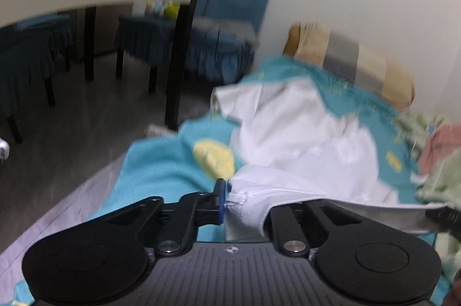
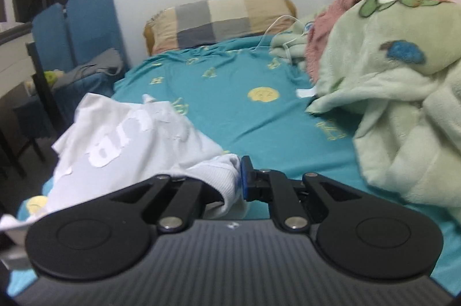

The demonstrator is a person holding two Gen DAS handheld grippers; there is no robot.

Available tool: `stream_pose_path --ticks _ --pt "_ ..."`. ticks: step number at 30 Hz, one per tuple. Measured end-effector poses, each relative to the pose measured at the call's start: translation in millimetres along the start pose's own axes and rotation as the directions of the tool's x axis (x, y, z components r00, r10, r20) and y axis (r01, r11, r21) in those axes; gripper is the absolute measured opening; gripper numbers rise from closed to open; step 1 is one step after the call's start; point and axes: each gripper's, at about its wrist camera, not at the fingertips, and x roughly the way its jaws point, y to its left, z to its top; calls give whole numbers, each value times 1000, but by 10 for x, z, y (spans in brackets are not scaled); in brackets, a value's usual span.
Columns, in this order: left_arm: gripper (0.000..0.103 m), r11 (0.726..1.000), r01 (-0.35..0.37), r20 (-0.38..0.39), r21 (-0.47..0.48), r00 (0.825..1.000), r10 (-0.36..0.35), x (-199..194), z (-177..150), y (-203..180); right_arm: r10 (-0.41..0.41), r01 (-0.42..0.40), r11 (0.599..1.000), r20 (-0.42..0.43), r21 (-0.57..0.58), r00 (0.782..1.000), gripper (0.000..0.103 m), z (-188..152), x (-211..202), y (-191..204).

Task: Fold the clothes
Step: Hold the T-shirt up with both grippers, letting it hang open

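- Left wrist view showed the left gripper [image 1: 227, 198] closed tight on the ribbed hem of a white shirt [image 1: 305, 141]; only the blue pad of one finger [image 1: 220, 196] was visible, with the cloth bunched against it and draped over the other finger.
- Right wrist view showed the right gripper [image 2: 240, 180] likewise pinched shut on a ribbed edge of the same white shirt [image 2: 129, 141], the fabric pressed against its blue pad.
- The shirt lay crumpled on the teal bedsheet [image 2: 230, 92], toward the side of the bed by the blue chair [image 2: 83, 23], with large white lettering showing on its front. A sleeve or corner stuck up loosely at the far end.
- A green blanket [image 2: 389, 92] was heaped on the other side of the bed, apart from the shirt, and a checked pillow [image 2: 219, 18] sat against the wall.
- The step in hand appeared to be spreading the shirt by its hem before any fold was made.
- To do it well, both pinches needed to hold a single layer at matching corners, and the hands needed to draw apart until the hem ran taut and straight.
- Laying it down over the open middle of the sheet, clear of the blanket, would likely have kept the fold flat.
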Motion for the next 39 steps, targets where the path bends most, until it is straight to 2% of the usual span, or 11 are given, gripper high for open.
stream_pose_path --ticks 4,8,13,17,21,25,27,30,32,36,39 --pt "8 998 57 157 5 986 -58 -330 419 -118 46 -49 998 105 24 993 9 447 -361 6" --pt "7 992 120 321 39 939 -126 -929 1096 -327 93 -102 994 221 26 971 8 1071 -857 55" --pt "7 983 147 475 112 861 -182 -1826 1994 -509 151 -153 988 391 -26 908 8 1974 -1763 205" --pt "7 977 144 577 159 789 -210 -2669 2595 -576 183 -151 983 494 -104 850 8 2600 -2575 364" --pt "7 967 157 622 203 742 -251 -3514 3096 -612 207 -144 978 582 -153 786 8 3052 -3430 439" --pt "8 951 200 642 237 702 -308 -4310 3377 -647 207 -117 977 653 -179 728 8 3323 -4268 408" --pt "8 941 217 645 262 686 -337 -4643 3449 -705 204 -113 978 672 -177 712 8 3457 -4600 352" --pt "8 930 224 634 291 683 -363 -5021 3512 -802 197 -114 980 666 -166 720 9 3580 -4840 227" --pt "8 928 223 617 298 697 -365 -5053 3506 -885 191 -114 981 648 -159 737 9 3621 -4849 156" --pt "8 928 229 570 294 737 -363 -4696 3403 -963 175 -108 983 587 -148 790 9 3538 -4452 101" --pt "8 932 206 533 298 774 -342 -4029 3328 -1044 159 -108 986 527 -127 835 9 3442 -3961 66"
